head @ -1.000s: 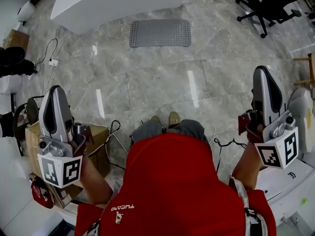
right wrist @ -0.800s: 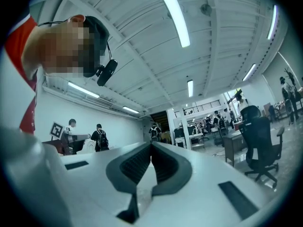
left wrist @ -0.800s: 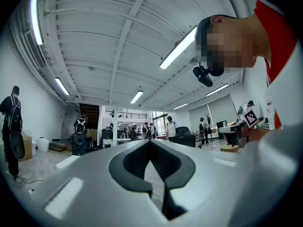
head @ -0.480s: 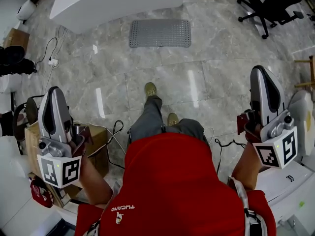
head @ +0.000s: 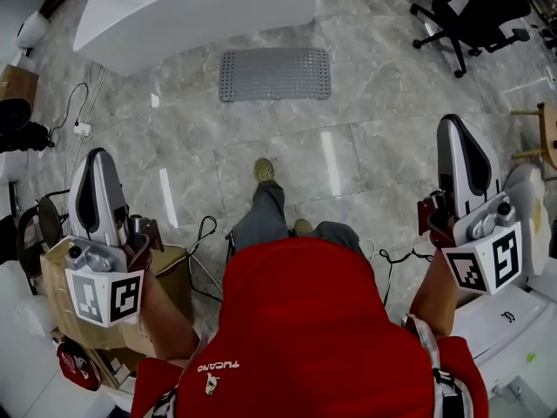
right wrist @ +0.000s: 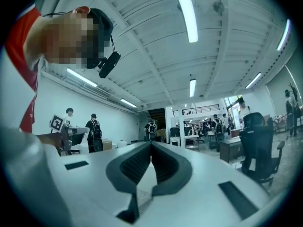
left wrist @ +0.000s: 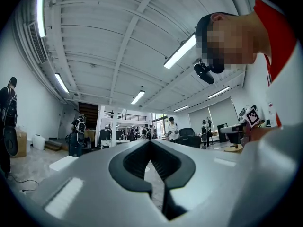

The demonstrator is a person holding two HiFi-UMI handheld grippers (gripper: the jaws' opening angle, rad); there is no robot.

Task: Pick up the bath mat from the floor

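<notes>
A grey perforated bath mat [head: 275, 74] lies flat on the marble floor ahead, just in front of a white bathtub [head: 196, 5]. My left gripper [head: 94, 165] is held upright at the left, far from the mat, jaws shut and empty. My right gripper [head: 459, 133] is upright at the right, also shut and empty. In the left gripper view the jaw tips [left wrist: 150, 142] meet with only the room behind. In the right gripper view the tips [right wrist: 151, 144] meet the same way. My leg and shoe [head: 264, 171] step forward between them.
A black office chair [head: 474, 11] stands at the upper right. Cables [head: 83, 103] and a power strip lie at the left. A cardboard box [head: 165, 277] sits beside my left arm, a white appliance [head: 513, 320] by my right. People stand in the distant room.
I have stepped forward: one leg swung out ahead and the mat and tub now sit a little lower and nearer in the head view. Both grippers stay upright and shut.
</notes>
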